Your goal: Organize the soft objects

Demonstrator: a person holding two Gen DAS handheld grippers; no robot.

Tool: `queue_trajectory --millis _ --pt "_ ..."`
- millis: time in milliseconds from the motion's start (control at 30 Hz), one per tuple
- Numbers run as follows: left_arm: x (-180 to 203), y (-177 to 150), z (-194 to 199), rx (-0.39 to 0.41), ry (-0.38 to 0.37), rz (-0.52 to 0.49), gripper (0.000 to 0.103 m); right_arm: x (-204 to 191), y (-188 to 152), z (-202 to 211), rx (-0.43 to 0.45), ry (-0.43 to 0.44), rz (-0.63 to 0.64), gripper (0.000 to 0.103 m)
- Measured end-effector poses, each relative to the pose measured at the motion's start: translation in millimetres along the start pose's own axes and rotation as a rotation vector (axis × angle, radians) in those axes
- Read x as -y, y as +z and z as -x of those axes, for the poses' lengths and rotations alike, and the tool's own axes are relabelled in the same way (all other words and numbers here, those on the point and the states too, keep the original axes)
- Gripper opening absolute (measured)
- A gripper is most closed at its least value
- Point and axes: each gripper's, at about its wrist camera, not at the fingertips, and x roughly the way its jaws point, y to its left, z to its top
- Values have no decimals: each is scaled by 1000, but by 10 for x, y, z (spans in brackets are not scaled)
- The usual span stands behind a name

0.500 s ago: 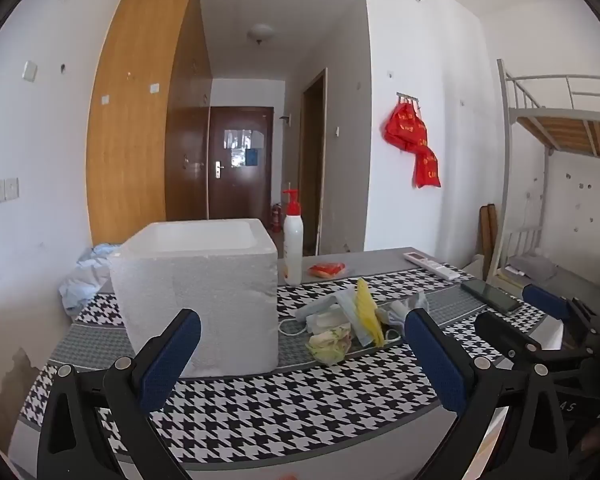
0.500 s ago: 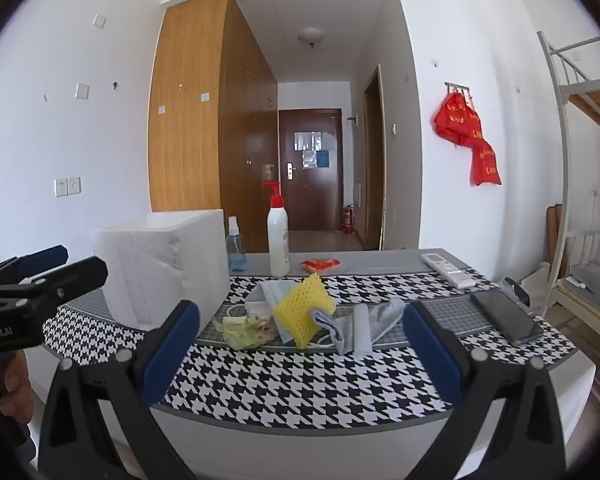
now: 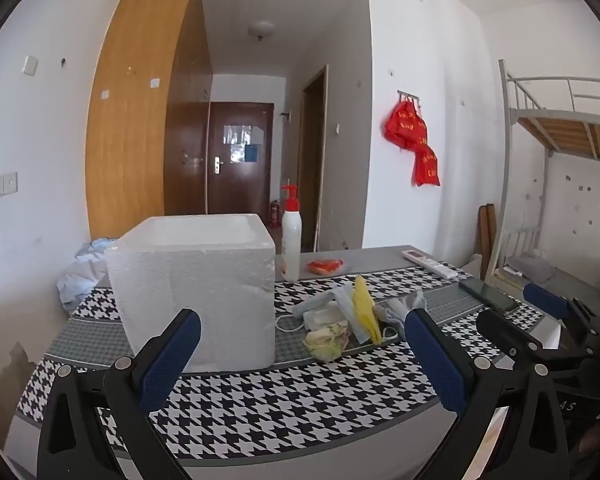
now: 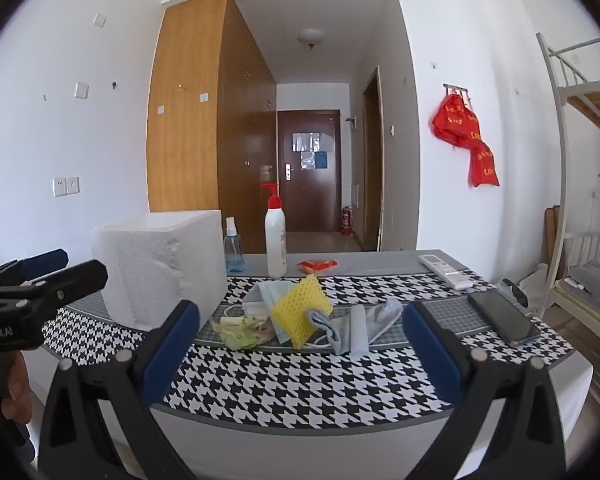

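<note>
A heap of soft things lies mid-table: a yellow mesh sponge [image 4: 298, 310], a pale blue face mask [image 4: 268, 294], a grey cloth [image 4: 364, 324] and a crumpled greenish wrapper [image 4: 240, 332]. In the left wrist view the sponge [image 3: 364, 308] stands edge-on beside the wrapper [image 3: 326, 340]. A white foam box [image 3: 196, 292], open at the top, stands left of the heap [image 4: 160, 272]. My left gripper [image 3: 300, 360] is open and empty, short of the box. My right gripper [image 4: 300, 352] is open and empty, in front of the heap.
A pump bottle [image 4: 275, 240], a small spray bottle [image 4: 233, 250] and an orange packet [image 4: 317, 266] stand at the back of the houndstooth table [image 4: 300, 392]. A remote [image 4: 444, 270] and a phone [image 4: 502, 322] lie at the right. A bunk bed [image 3: 560, 128] stands beyond.
</note>
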Motion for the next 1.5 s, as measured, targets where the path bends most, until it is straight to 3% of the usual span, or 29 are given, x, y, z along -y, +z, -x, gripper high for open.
queue_trajectory --millis 1500 --pt "115 25 18 4 18 -33 102 -6 46 82 14 -24 2 102"
